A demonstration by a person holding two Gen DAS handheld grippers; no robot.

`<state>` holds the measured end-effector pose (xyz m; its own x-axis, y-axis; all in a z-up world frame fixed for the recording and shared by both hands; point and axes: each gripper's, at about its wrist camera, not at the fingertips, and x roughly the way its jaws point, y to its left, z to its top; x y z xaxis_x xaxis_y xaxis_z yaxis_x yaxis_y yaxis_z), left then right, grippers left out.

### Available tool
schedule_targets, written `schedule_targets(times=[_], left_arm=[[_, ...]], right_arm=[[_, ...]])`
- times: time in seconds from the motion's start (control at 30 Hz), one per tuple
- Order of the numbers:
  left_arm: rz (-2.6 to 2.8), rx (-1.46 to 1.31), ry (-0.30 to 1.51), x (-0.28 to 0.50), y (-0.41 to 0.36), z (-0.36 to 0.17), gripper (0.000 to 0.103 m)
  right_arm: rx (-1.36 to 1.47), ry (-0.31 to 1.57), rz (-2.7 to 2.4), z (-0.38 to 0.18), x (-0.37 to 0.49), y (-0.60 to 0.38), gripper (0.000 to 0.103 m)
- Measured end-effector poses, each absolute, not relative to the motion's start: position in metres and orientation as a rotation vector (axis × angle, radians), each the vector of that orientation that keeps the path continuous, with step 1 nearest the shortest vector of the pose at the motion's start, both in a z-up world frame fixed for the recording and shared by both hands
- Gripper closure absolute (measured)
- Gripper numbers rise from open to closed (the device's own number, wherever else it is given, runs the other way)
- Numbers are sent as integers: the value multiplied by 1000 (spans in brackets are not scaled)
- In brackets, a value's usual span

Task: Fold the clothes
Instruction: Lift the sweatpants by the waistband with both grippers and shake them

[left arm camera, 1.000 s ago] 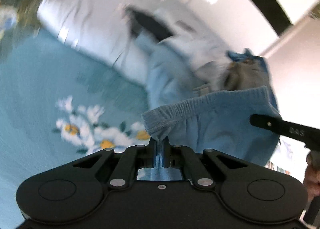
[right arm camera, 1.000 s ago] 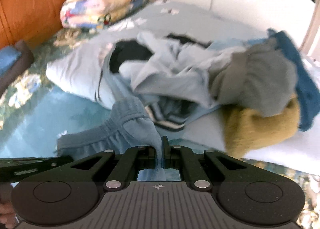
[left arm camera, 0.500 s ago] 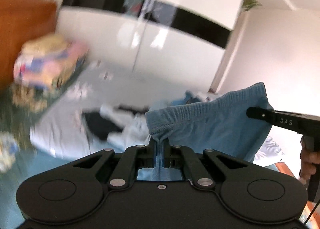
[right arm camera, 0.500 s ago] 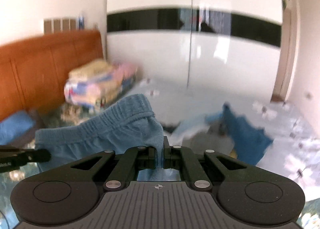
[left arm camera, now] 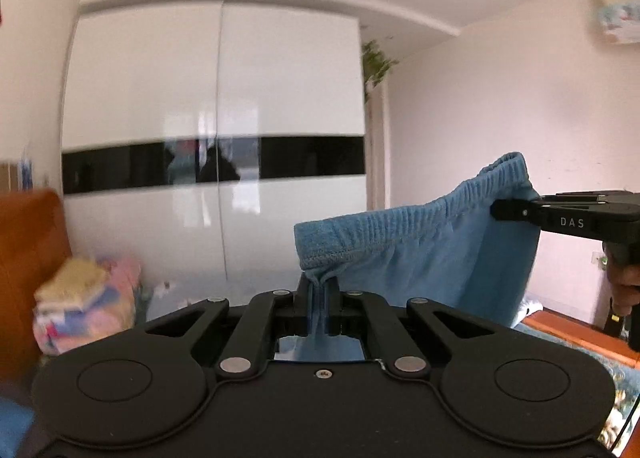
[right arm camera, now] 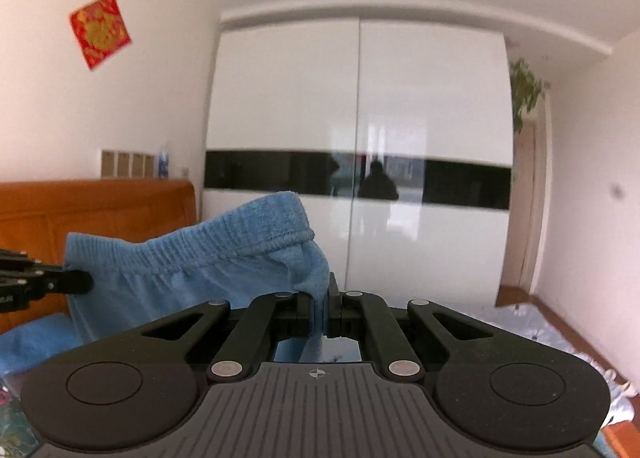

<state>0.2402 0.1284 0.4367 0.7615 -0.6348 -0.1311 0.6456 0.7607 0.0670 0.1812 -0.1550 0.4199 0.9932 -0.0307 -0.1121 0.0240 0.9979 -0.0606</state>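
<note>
Aloft, the shorts (left arm camera: 420,250) are stretched by their waistband, pinched in the left tool (left arm camera: 318,290) and right tool (right arm camera: 320,298), both level.

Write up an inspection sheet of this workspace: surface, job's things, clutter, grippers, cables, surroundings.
Surface: bed, only an edge shows.
Job's things: blue shorts held up by the waistband between both grippers.
Clutter: folded bedding stack by the orange headboard.
Grippers: left gripper and right gripper each shut on the waistband.
Cables: nothing seen.
Surroundings: white wardrobe, red wall decoration, plant.
</note>
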Motion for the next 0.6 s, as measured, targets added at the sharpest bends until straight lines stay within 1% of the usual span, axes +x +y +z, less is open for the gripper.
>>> schedule_targets(times=[0.37, 0.5, 0.6], left_arm=[[-762, 231, -97, 119, 174, 493, 100], [-779, 226, -110, 110, 172, 505, 99], [-774, 232, -64, 130, 156, 488, 97]], right_arm=[[-75, -26, 22, 467, 54, -123, 100], [-69, -47, 30, 482, 38, -127, 100], [-49, 3, 14, 477, 55, -136, 100]])
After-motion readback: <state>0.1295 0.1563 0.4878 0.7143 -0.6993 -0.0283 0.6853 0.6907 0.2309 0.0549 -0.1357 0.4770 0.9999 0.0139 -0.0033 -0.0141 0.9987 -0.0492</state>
